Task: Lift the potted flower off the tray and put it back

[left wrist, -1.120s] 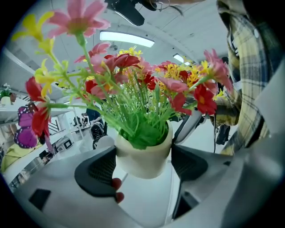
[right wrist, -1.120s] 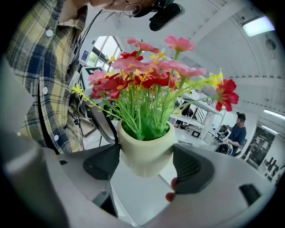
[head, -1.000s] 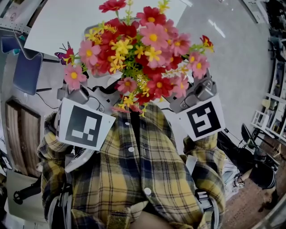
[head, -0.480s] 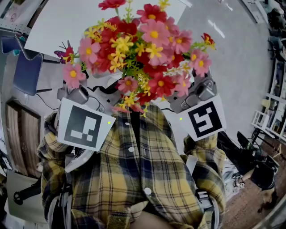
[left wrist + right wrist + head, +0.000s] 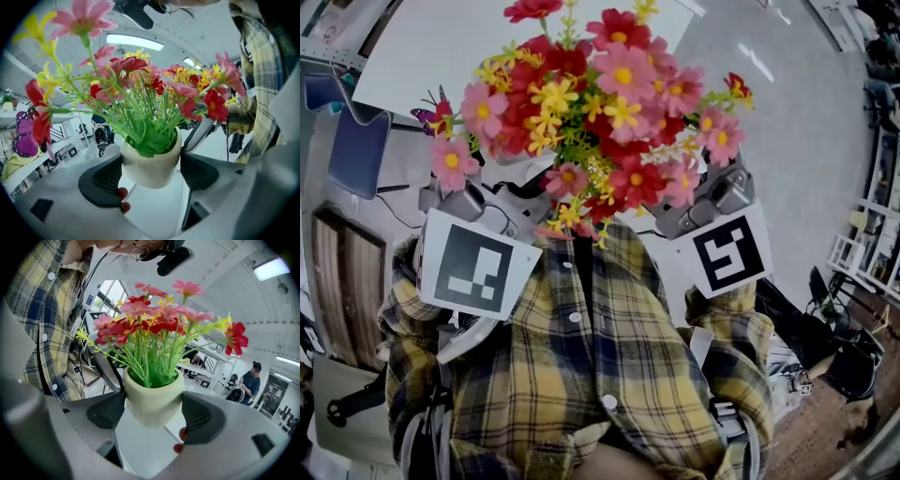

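Cream pot (image 5: pixel 151 164) of potted flower (image 5: pixel 151 380): showing in gripper views only, blooms (image 5: pixel 623 75) hiding it in head view. Left gripper (image 5: pixel 152 175), right gripper (image 5: pixel 154 412): both clamping the pot from opposite sides, holding it aloft before plaid shirt (image 5: pixel 581 375).

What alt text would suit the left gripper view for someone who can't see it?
A cream pot of red, pink and yellow flowers is clamped between the left gripper's two dark pads. A plaid shirt shows at right.

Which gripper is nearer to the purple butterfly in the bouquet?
Left. Both clamp the pot, but the purple butterfly sticks out of the bouquet on the left gripper's side, with the right gripper across the bouquet.
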`<state>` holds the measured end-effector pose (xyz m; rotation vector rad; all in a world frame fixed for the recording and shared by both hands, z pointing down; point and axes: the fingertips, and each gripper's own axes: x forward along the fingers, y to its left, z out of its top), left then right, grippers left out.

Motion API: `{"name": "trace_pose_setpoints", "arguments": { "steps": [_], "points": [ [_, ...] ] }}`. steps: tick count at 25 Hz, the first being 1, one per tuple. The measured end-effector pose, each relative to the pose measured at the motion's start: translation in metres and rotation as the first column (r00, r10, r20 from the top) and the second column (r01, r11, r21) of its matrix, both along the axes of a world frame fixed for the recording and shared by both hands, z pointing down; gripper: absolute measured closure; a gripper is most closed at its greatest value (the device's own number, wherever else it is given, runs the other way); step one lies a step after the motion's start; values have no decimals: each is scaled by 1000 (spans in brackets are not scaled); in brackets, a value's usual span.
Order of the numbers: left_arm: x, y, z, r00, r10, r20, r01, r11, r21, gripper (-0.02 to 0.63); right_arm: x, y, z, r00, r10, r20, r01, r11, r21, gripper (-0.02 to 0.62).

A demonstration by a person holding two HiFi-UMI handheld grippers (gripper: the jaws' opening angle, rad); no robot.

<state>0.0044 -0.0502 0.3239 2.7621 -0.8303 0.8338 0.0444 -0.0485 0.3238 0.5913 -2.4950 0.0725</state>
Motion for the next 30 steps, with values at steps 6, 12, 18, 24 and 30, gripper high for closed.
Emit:
{"name": "trace_pose_setpoints", "arguments": {
  "steps": [6,12,18,24,30],
  "points": [
    [0,1,0,1000,6,9,-6,1000,-3,232,0,2,1,1000,0,3,0,1000,-8,230],
    [-1,2,-1,1000,14,13,-14,1000,-14,230,0,4,0,1000,7,7,-7,1000,-19,230],
    [-1,4,0,1000,15,20,-14,999,-36,230,0,5,0,1000,9,-9,-9,999,-31,230],
    [-2,3,-1,1000,15,18,-15,1000,-15,230,-2,4,0,1000,10,10,-10,1000,-24,230],
    [0,5,1,1000,10,2,-10,1000,-30,230,-1,4,-1,1000,8,14,-8,1000,-29,230]
  ]
}}
